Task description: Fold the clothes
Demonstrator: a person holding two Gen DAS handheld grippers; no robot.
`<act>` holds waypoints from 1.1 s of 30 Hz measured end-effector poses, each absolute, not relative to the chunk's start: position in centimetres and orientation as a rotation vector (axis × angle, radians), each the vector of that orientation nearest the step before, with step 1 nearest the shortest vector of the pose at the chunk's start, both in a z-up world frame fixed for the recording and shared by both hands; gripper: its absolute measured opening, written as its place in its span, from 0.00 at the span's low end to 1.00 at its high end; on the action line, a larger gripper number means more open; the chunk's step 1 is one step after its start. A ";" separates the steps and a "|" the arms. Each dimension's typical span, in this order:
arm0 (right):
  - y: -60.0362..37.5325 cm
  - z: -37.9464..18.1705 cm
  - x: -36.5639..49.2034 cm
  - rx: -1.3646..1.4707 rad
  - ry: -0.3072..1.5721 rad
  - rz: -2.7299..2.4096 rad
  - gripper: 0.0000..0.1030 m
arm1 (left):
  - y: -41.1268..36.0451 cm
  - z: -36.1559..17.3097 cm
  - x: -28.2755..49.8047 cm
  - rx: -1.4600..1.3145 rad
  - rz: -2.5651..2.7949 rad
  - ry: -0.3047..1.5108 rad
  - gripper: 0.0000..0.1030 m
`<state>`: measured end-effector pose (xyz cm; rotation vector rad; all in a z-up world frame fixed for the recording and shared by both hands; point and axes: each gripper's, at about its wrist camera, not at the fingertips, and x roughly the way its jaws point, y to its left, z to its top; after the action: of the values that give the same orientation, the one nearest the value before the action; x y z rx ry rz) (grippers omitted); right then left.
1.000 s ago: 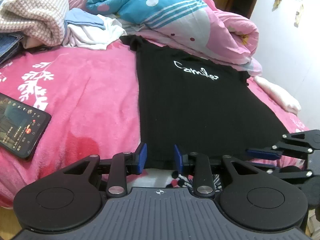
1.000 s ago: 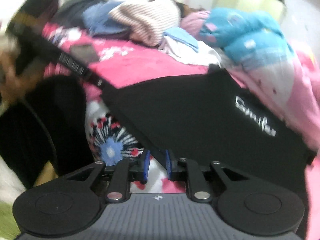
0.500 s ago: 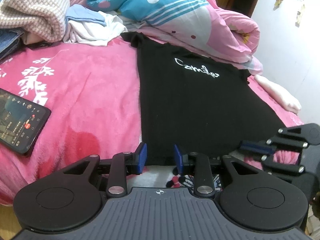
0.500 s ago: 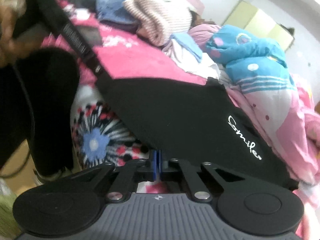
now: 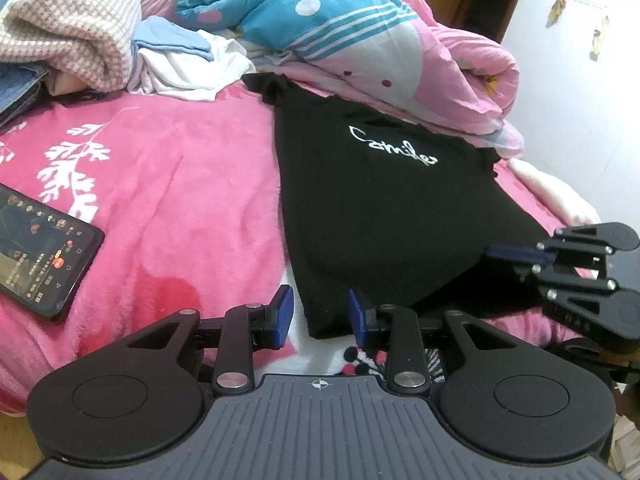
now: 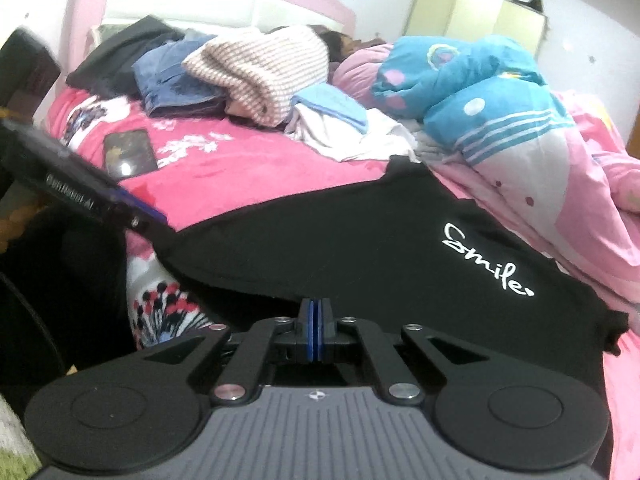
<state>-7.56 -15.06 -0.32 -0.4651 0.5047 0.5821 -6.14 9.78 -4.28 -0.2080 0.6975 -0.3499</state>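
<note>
The right gripper (image 6: 315, 322) has its two blue pads pressed flat together, and the hem of the black T-shirt (image 6: 360, 248) lies right at their tips; whether cloth is pinched between them cannot be told. In the left wrist view this gripper reaches in sideways at the shirt's near right corner, where the hem lifts off the bed.

The left gripper (image 5: 320, 314) stands part open. The shirt's near left corner lies between its two blue pads (image 5: 285, 309), which do not press on it.

Ahead of both grippers the shirt spreads flat, smooth and matte, one line of white script across its chest. Under it is a fuzzy pink blanket (image 5: 180, 184) with white leaf prints. Left of the left gripper, well apart, one phone (image 5: 40, 256) lies with a lit, glossy screen.

Beyond the shirt is a puffy quilt (image 5: 340, 28) in blue, pink and grey, bunched into rolls. To its left are a waffle-knit cream sweater (image 5: 76, 20), a light blue cloth (image 5: 172, 38) on a rumpled white garment (image 5: 200, 68), and folded denim (image 6: 172, 80).
</note>
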 end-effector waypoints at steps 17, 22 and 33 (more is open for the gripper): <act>-13.3 -4.1 -9.5 -0.642 0.534 0.604 0.00 | 10.5 -5.1 -5.7 -0.238 -0.341 0.750 0.29; -13.5 -4.2 -9.5 -0.632 0.528 0.594 0.00 | 10.4 -5.4 -5.0 -0.266 -0.341 0.785 0.29; -13.3 -3.9 -9.7 -0.630 0.483 0.556 0.00 | 9.7 -5.1 -5.3 -0.246 -0.298 0.762 0.03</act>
<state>-9.72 -13.28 -3.91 -0.6305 0.4826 0.5559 -5.32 9.74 -5.14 -0.2458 0.7621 -0.2982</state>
